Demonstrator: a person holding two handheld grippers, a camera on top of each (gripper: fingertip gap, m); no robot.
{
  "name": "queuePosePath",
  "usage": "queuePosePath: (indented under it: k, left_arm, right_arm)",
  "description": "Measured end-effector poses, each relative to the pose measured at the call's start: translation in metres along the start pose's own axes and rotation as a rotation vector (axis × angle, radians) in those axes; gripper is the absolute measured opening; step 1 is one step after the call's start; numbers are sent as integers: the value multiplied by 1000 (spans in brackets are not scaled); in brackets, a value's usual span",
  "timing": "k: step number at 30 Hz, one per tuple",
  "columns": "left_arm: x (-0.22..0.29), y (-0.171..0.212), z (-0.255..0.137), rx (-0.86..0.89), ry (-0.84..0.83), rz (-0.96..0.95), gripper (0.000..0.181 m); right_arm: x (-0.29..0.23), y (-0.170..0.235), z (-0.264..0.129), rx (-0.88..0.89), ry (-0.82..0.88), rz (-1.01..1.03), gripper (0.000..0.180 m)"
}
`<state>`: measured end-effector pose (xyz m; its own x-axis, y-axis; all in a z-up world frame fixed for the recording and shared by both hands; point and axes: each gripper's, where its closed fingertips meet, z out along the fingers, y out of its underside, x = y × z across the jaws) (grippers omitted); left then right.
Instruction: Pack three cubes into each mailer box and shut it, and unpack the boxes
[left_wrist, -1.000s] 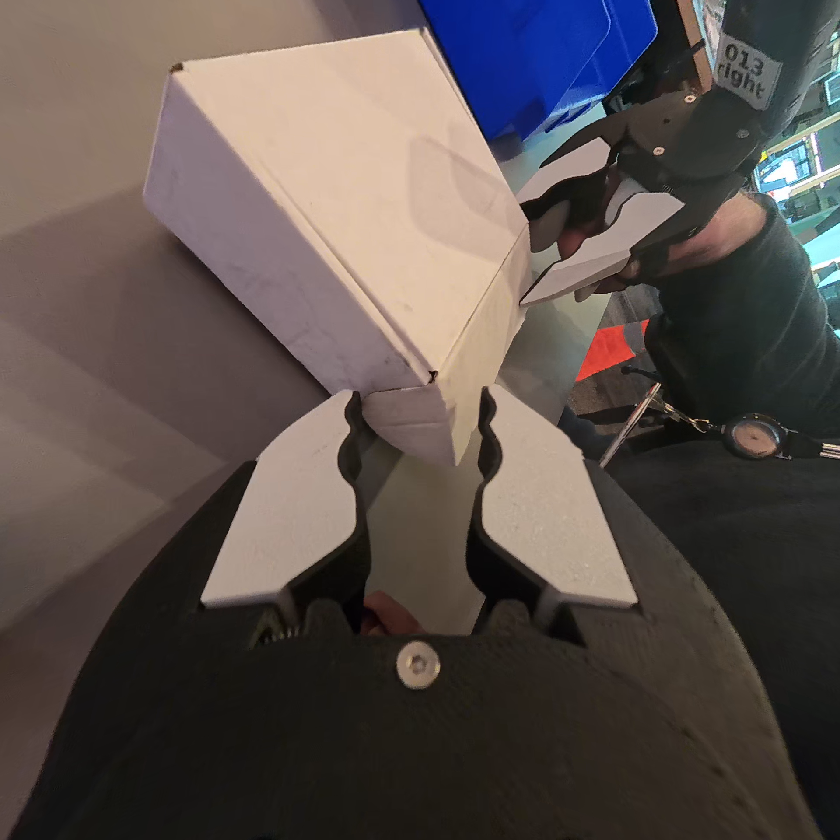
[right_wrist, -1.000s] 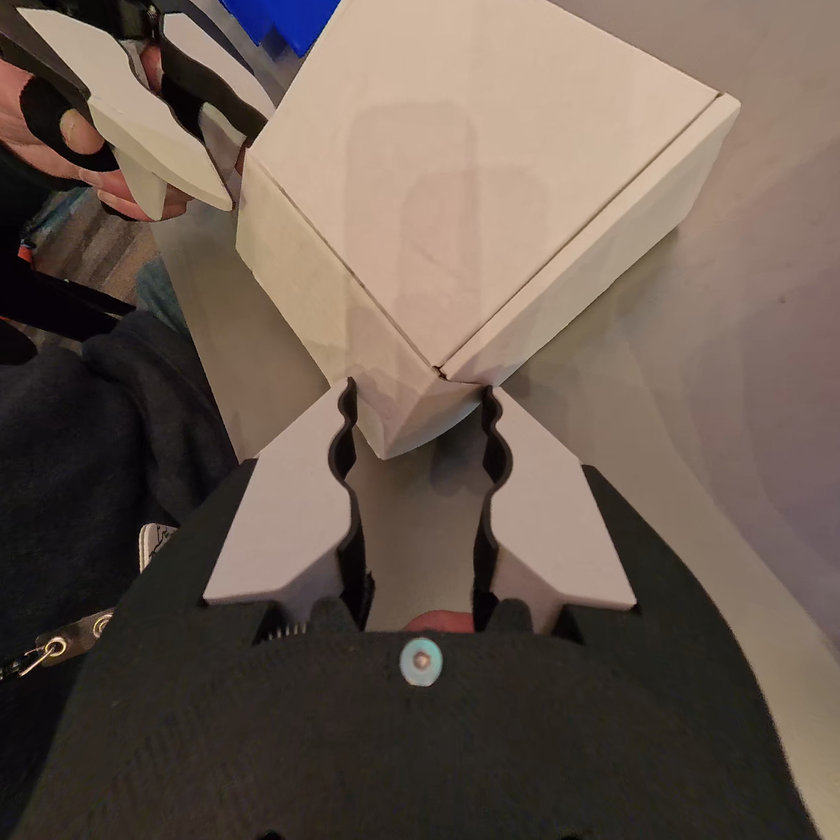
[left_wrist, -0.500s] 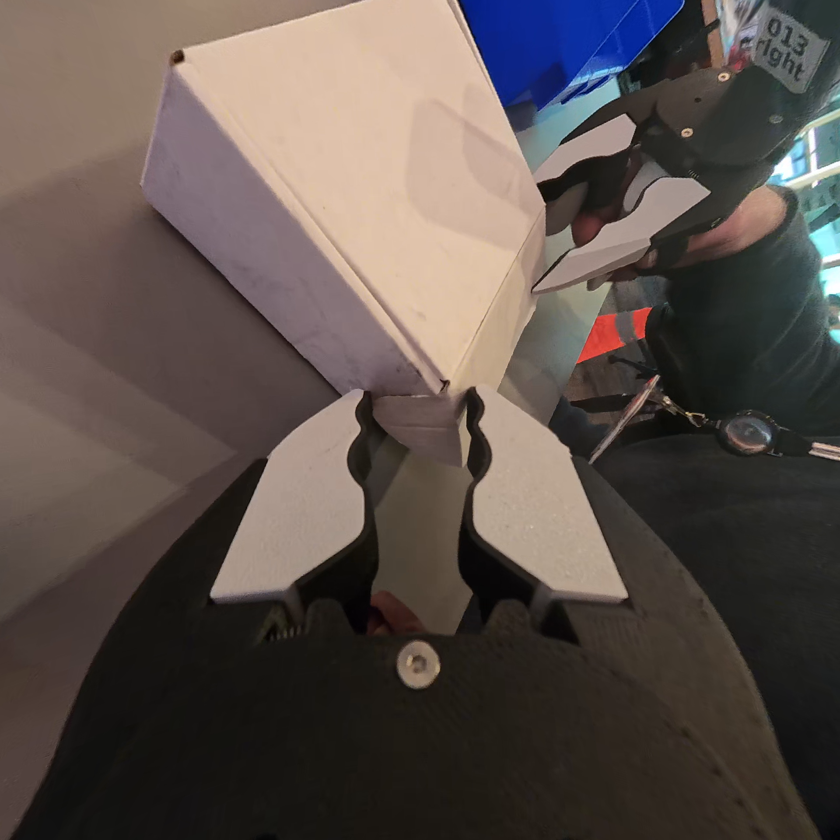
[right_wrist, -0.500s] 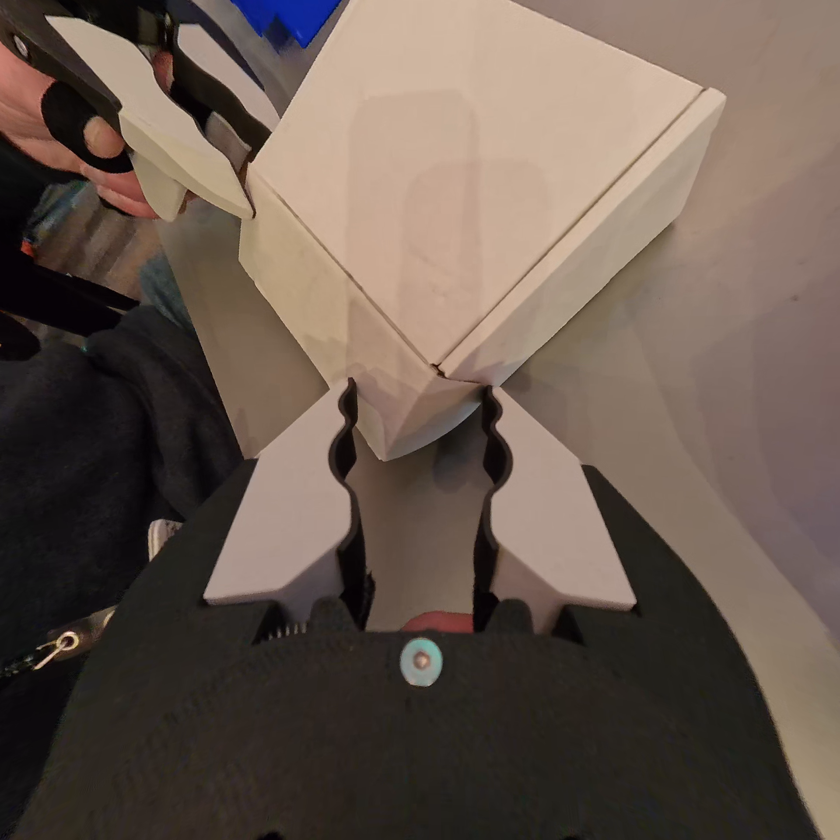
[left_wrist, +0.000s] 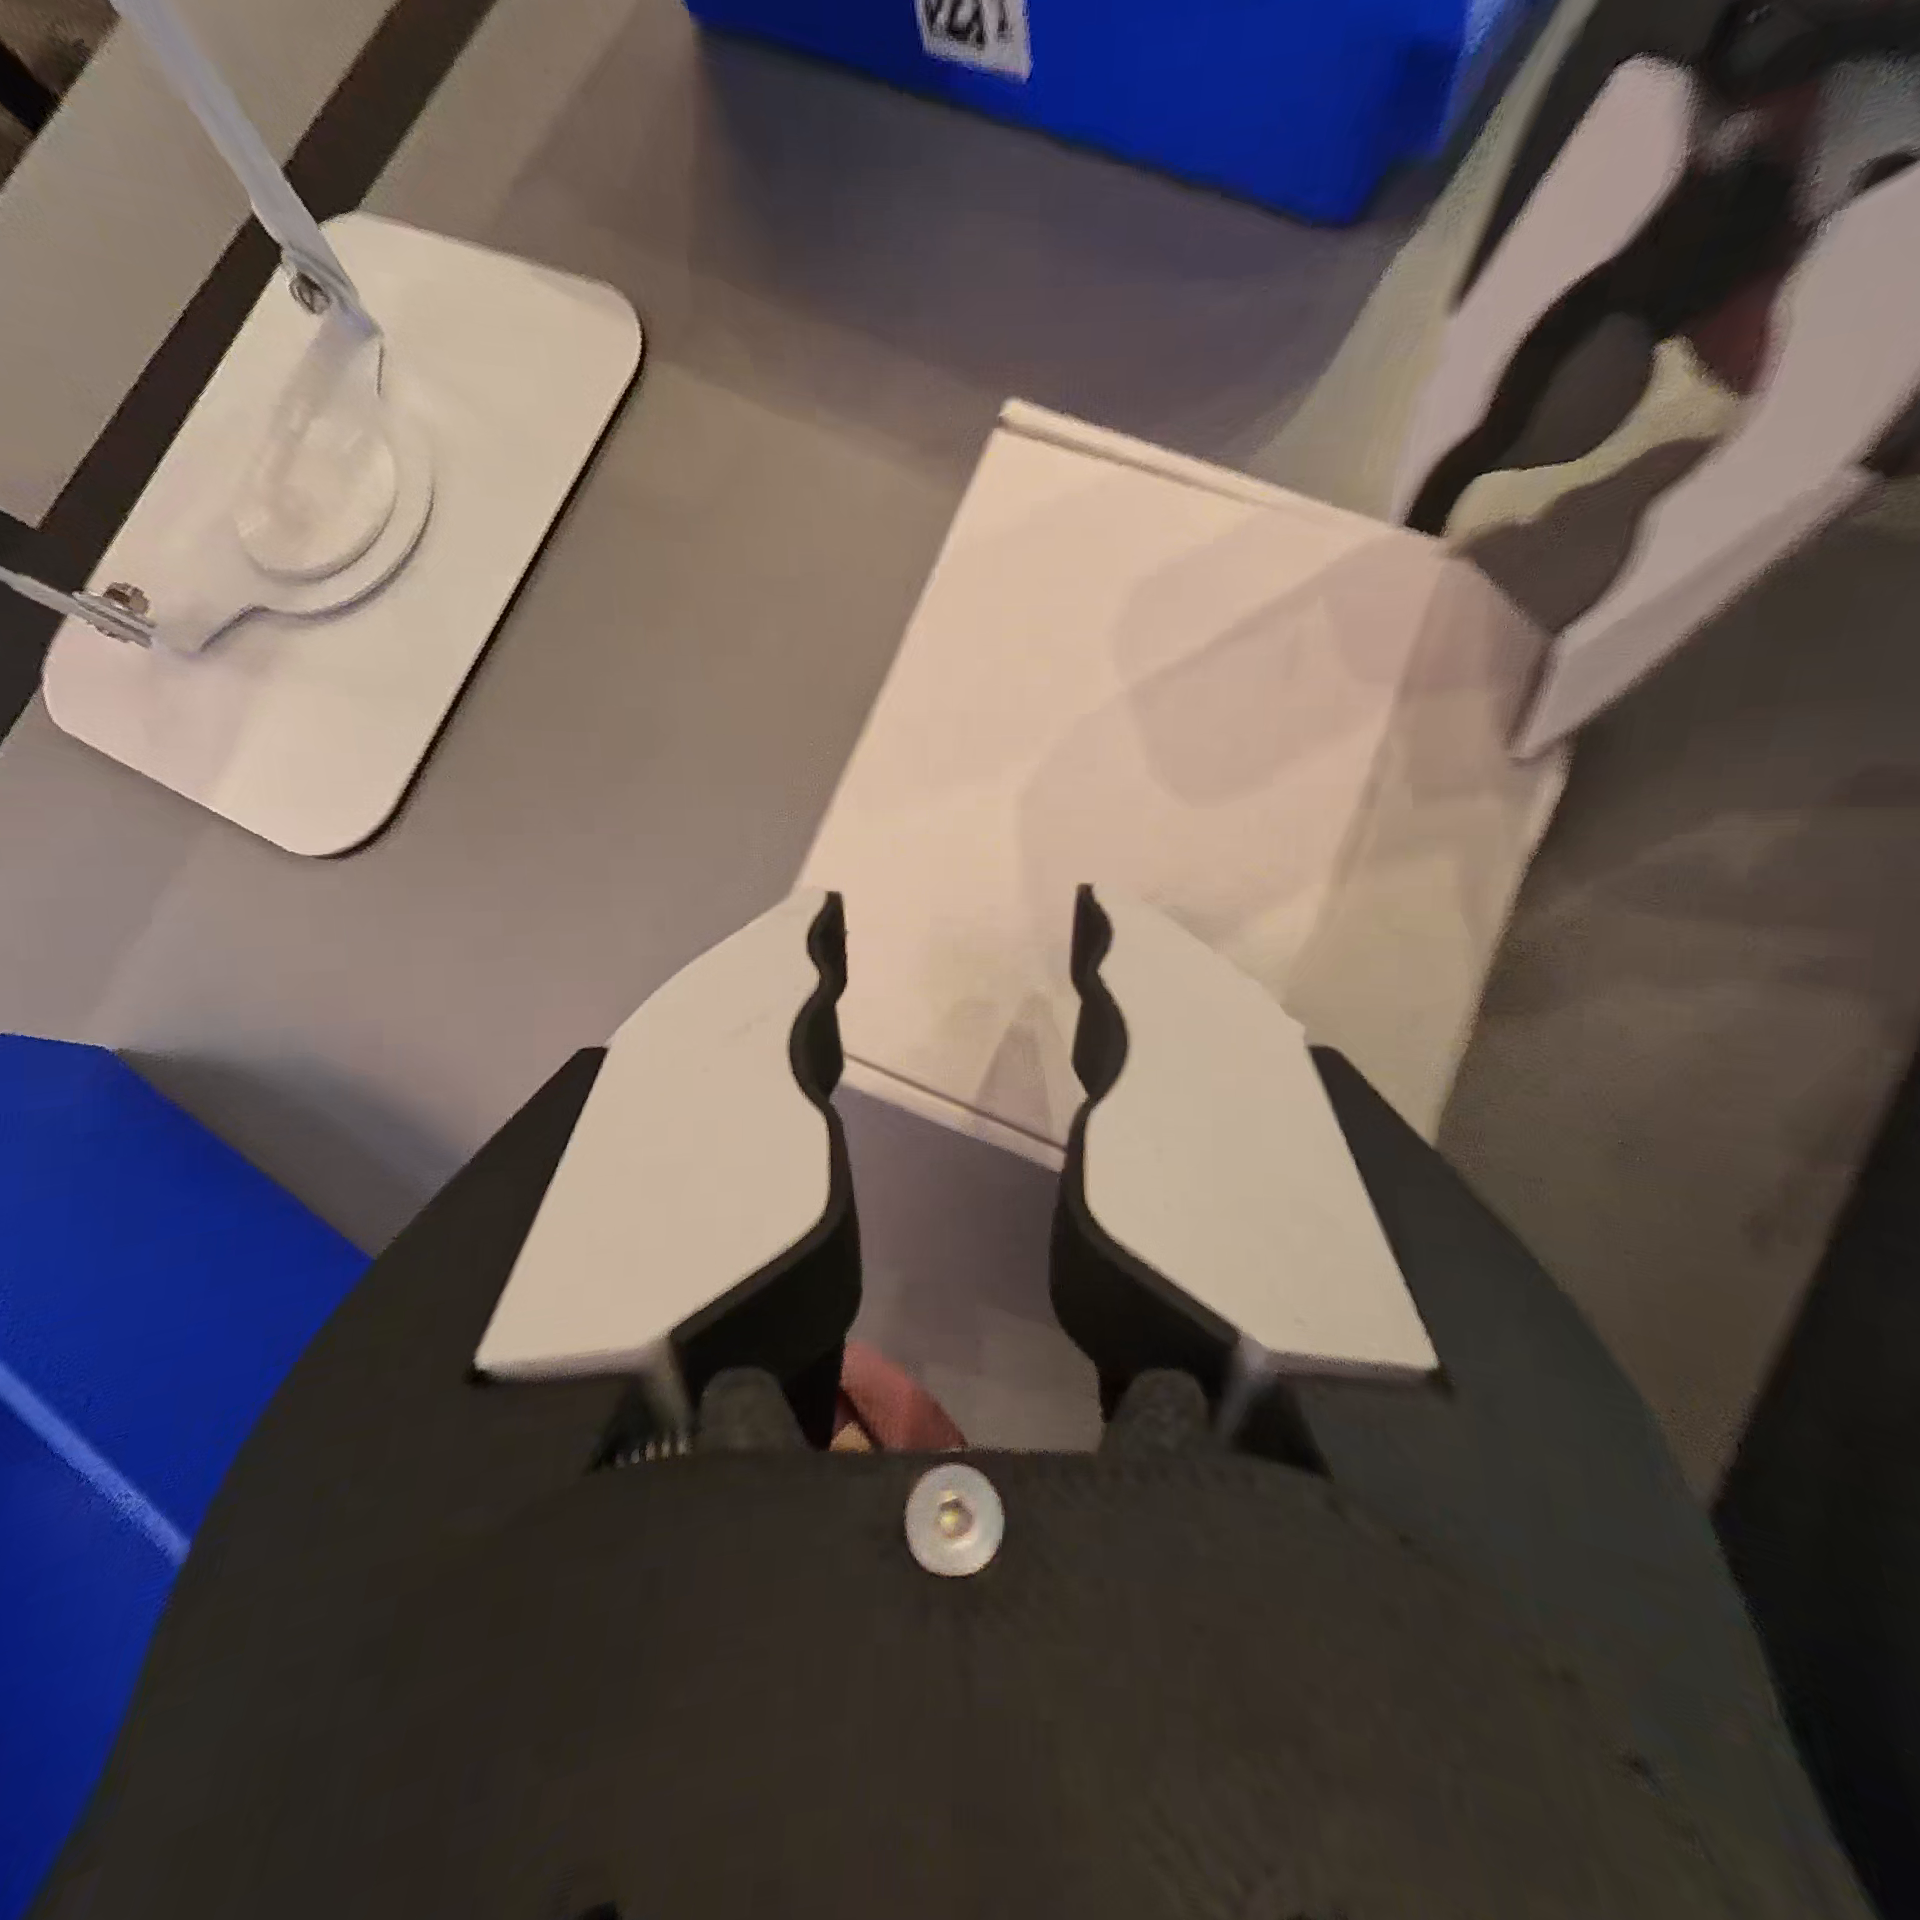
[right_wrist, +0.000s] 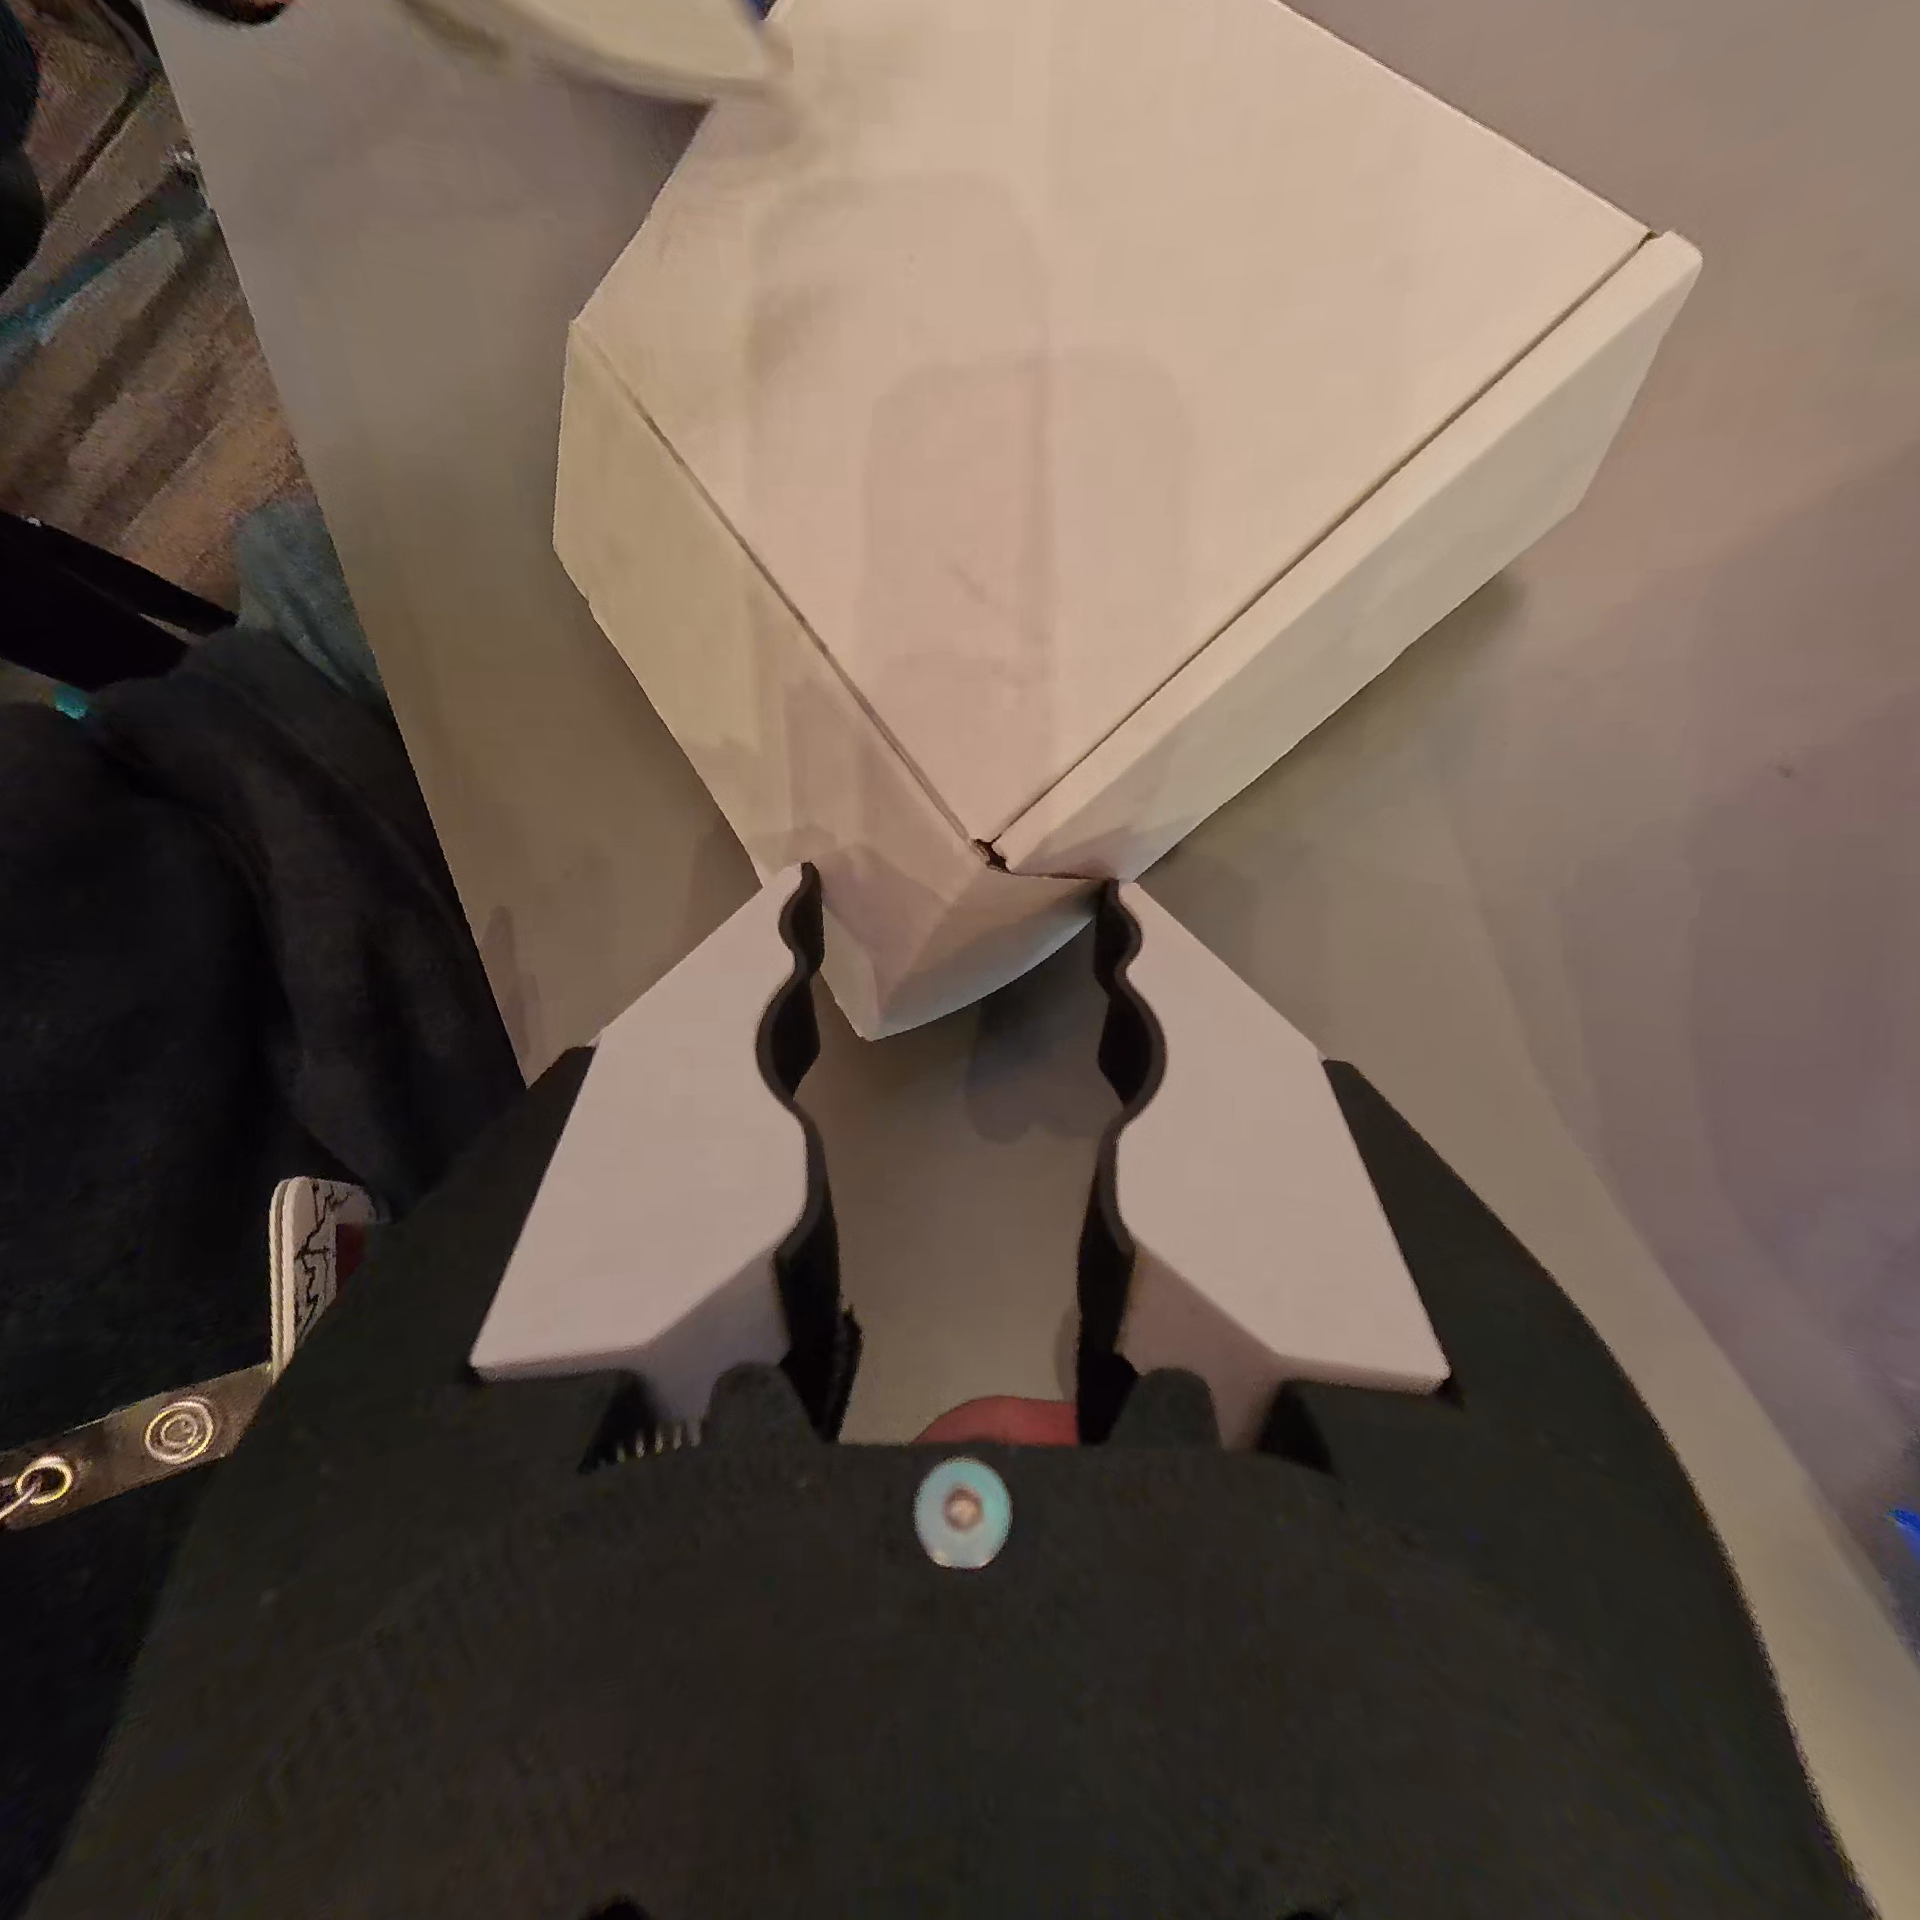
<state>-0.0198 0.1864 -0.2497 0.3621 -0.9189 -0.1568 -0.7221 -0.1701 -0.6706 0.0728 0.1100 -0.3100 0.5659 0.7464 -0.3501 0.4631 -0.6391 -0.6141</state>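
A white mailer box (left_wrist: 1143, 727) lies shut on the grey table; it also shows in the right wrist view (right_wrist: 1091, 468). My left gripper (left_wrist: 956, 914) is open and empty, above the box's near edge, looking down on its lid. My right gripper (right_wrist: 956, 904) is open, with the box's near corner between its fingertips, not clamped. The right gripper also shows blurred in the left wrist view (left_wrist: 1662, 416), at the box's far right corner. A blurred part of the left gripper (right_wrist: 623, 42) shows at the top of the right wrist view. No cubes are in view.
A blue bin (left_wrist: 1091, 94) stands behind the box and another blue bin (left_wrist: 125, 1299) at the near left. A white stand base (left_wrist: 343, 540) with a thin post sits left of the box. The table edge (right_wrist: 343, 623) and a person's dark clothing (right_wrist: 208, 883) are on the left.
My left gripper opened off the box corner, rose and swung over the box to look down on it. My right gripper stayed open at its corner.
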Motion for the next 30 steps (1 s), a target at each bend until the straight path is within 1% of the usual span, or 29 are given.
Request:
queuePosePath:
  k: [3,4,6,8,11,14,16,18,20,24,27,30]
  left_arm:
    - [-17,3,25,-88,-41,47,29]
    - [-19,8,33,-133,-43,60,29]
    - [-17,4,40,-129,-43,85,19]
    - [-15,2,43,-143,-44,108,12]
    - [-15,3,44,-176,-7,87,12]
    - [-15,3,45,-179,19,88,12]
    - [-14,3,45,-180,38,85,11]
    - [-15,3,45,-181,47,99,12]
    - [-15,3,46,-188,67,102,11]
    - [-15,2,47,-208,107,125,12]
    - [-14,2,47,-218,128,142,12]
    - [-13,2,47,-222,146,148,10]
  right_arm:
    - [-2,0,-1,7,-8,-7,50]
    - [-4,-1,-2,15,-15,-9,49]
    - [-4,-2,-3,28,-16,-28,48]
    - [-5,-2,-3,22,-13,-50,48]
    - [-4,0,-4,10,12,-94,48]
    - [-4,-4,-15,26,74,-220,51]
    - [1,-11,-28,41,165,-349,62]
    - [6,-20,-35,37,293,-543,82]
    - [11,-22,-33,-32,381,-705,103]
    - [21,-28,-13,-149,433,-840,136]
    - [31,-29,0,-269,460,-920,150]
    - [32,-27,8,-356,443,-927,153]
